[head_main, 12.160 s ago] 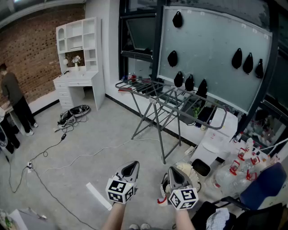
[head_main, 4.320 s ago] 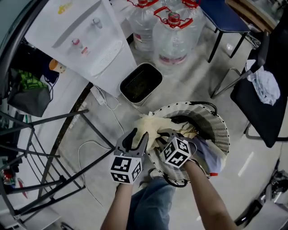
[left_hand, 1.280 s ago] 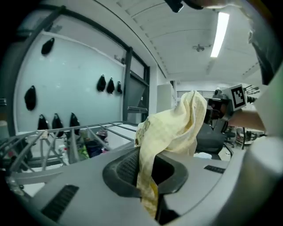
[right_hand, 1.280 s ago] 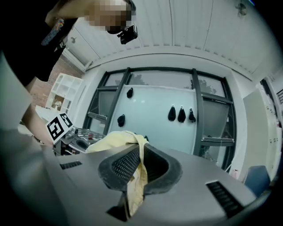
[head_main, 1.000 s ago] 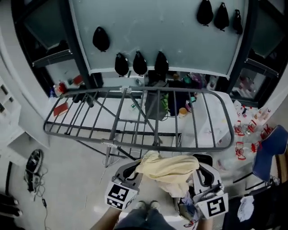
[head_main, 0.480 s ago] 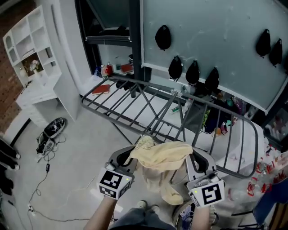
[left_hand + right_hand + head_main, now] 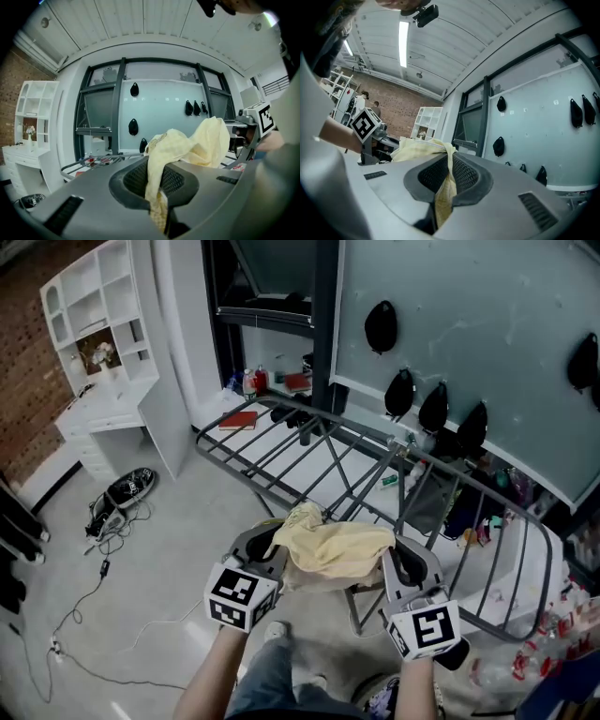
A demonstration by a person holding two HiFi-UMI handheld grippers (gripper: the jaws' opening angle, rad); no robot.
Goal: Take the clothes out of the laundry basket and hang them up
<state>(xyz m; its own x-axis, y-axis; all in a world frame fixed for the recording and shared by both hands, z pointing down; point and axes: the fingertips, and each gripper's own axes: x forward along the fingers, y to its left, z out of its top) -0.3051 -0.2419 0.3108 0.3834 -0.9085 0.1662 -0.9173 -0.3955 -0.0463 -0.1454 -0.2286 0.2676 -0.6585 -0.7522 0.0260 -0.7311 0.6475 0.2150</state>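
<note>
A pale yellow garment (image 7: 333, 549) is stretched between my two grippers, in front of the near rail of the grey drying rack (image 7: 309, 442). My left gripper (image 7: 270, 547) is shut on one bunched end of the garment (image 7: 187, 143), which runs down between its jaws. My right gripper (image 7: 405, 566) is shut on the other end, and that end of the garment (image 7: 417, 147) hangs through its jaws. Each gripper view shows the other gripper across the garment. The laundry basket is out of view.
The rack's bars (image 7: 487, 559) stretch away to the right, below a glass panel with several black objects (image 7: 381, 326) stuck on it. A white shelf and desk unit (image 7: 98, 362) stands at the left. Shoes and cables (image 7: 120, 495) lie on the floor. A red book (image 7: 242, 420) rests behind the rack.
Both grippers have carried the garment left along the rack and a little higher. The garment now hangs less below them, and the view has swung toward the rack's left end.
</note>
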